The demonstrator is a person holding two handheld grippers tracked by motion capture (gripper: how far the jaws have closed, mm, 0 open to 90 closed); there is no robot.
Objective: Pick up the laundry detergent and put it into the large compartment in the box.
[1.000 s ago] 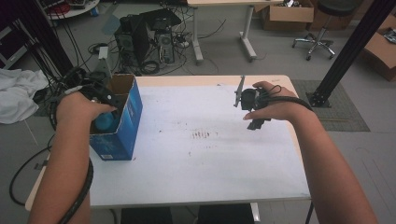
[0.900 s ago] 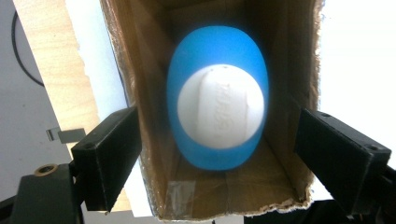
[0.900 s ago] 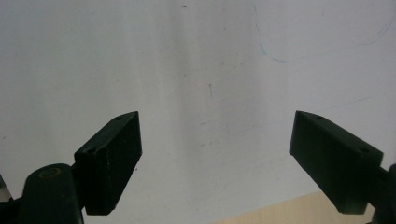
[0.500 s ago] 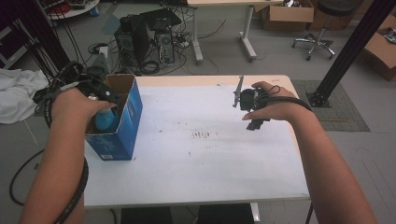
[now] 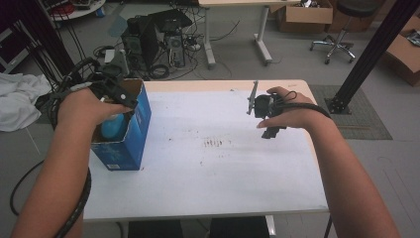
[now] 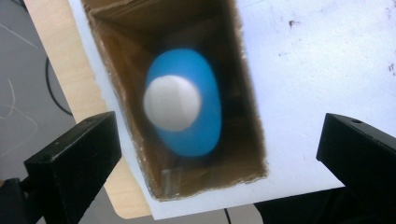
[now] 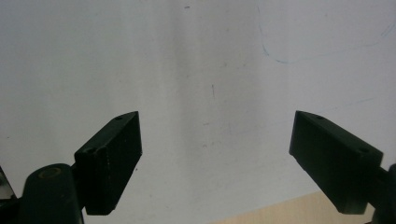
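Left gripper (image 6: 219, 154) spread wide, empty, poised straight above open box (image 5: 121, 141) at desk's (image 5: 223, 168) left edge. Blue bottle (image 6: 184, 105) upright inside, white cap up, long axis seemingly along approach line (blurred). Right gripper (image 7: 215, 154) open, empty, well apart.

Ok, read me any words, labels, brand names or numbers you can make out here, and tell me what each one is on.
No text here can be read.
Blue cardboard box: a small pale patch low on its side, too small and blurred to read.
Blue bottle with a white cap inside the box: no label visible from above.
White tabletop: dark smudges and faint pen lines, not writing.
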